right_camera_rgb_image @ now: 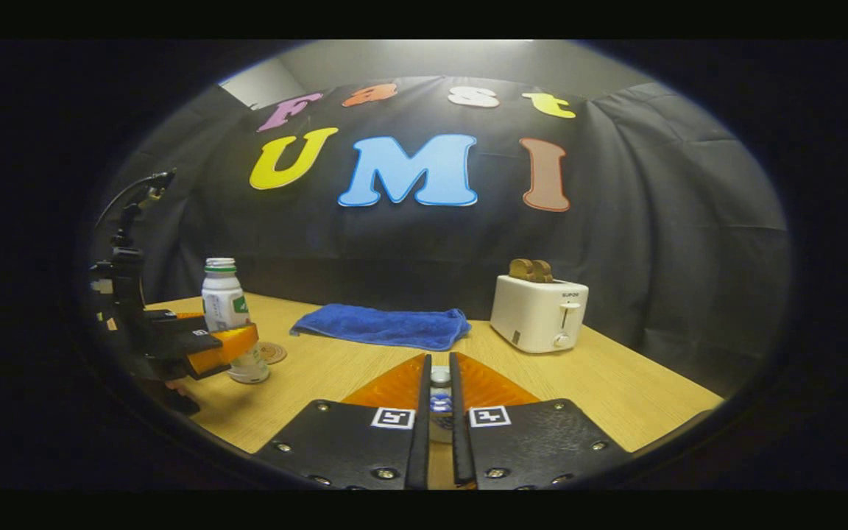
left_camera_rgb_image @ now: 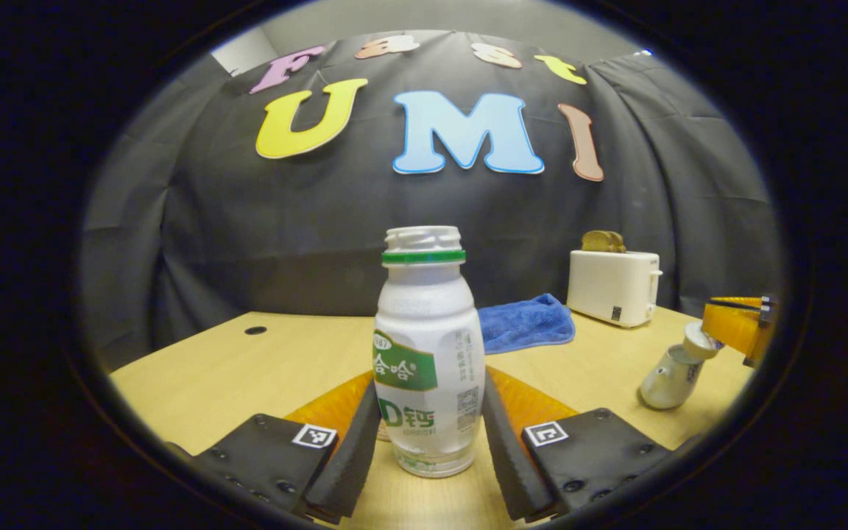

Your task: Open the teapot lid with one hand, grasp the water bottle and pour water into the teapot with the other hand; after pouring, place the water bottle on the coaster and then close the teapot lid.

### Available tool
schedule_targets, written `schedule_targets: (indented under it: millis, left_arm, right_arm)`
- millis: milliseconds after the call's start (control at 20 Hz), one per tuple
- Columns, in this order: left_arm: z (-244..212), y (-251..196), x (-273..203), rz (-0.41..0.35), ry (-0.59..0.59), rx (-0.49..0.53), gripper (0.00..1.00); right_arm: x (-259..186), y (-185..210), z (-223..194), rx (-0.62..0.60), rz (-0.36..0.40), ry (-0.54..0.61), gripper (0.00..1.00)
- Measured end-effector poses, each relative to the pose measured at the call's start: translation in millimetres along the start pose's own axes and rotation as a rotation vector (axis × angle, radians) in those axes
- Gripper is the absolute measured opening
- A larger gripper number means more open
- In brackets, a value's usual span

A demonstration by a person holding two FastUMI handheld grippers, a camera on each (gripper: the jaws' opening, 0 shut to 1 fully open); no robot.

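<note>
A white water bottle (left_camera_rgb_image: 428, 346) with a green neck ring and no cap stands upright on the wooden table (left_camera_rgb_image: 247, 383). My left gripper (left_camera_rgb_image: 430, 388) is shut on the bottle, one finger pressing each side of its lower body. Far right in the left gripper view, the white teapot (left_camera_rgb_image: 668, 379) sits with its lid (left_camera_rgb_image: 701, 341) lifted just above its opening. My right gripper (right_camera_rgb_image: 439, 361) is shut on the lid (right_camera_rgb_image: 439, 397), whose knob shows between the closed fingers. The right gripper view has the bottle (right_camera_rgb_image: 222, 298) at the left, with a round coaster (right_camera_rgb_image: 274, 352) beside it.
A white toaster (left_camera_rgb_image: 612, 285) with toast in its slots stands at the back right. A folded blue cloth (left_camera_rgb_image: 527, 322) lies at the back between bottle and toaster. A cable hole (left_camera_rgb_image: 255, 330) is in the table's back left.
</note>
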State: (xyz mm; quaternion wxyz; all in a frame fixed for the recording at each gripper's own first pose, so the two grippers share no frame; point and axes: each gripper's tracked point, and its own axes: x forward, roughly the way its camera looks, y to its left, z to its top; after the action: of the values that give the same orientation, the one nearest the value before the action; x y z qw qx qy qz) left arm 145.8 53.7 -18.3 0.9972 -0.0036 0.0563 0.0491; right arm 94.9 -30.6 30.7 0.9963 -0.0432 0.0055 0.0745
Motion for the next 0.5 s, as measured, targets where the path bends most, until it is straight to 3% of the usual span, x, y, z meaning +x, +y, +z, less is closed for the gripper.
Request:
schedule_targets:
  millis: [50, 100, 200, 500]
  left_arm:
    - [-0.1, -2.2, -3.2, -0.010, 0.000, 0.004, 0.77]
    - [0.9, -5.1, -5.9, -0.018, 0.000, 0.014, 0.83]
    - [1.7, -11.5, -12.9, -0.026, 0.004, 0.067, 0.76]
    - [11.7, -32.4, -22.8, -0.020, -0.029, 0.321, 0.75]
  right_arm:
    - [-8.4, -0.7, 4.7, -0.006, -0.001, -0.013, 0.00]
    - [-18.1, 0.7, 7.7, -0.007, 0.006, -0.019, 0.13]
    - [-37.8, 1.4, 3.2, 0.011, 0.021, -0.011, 0.13]
    - [-93.7, -20.6, -9.9, 0.070, -0.018, 0.005, 0.13]
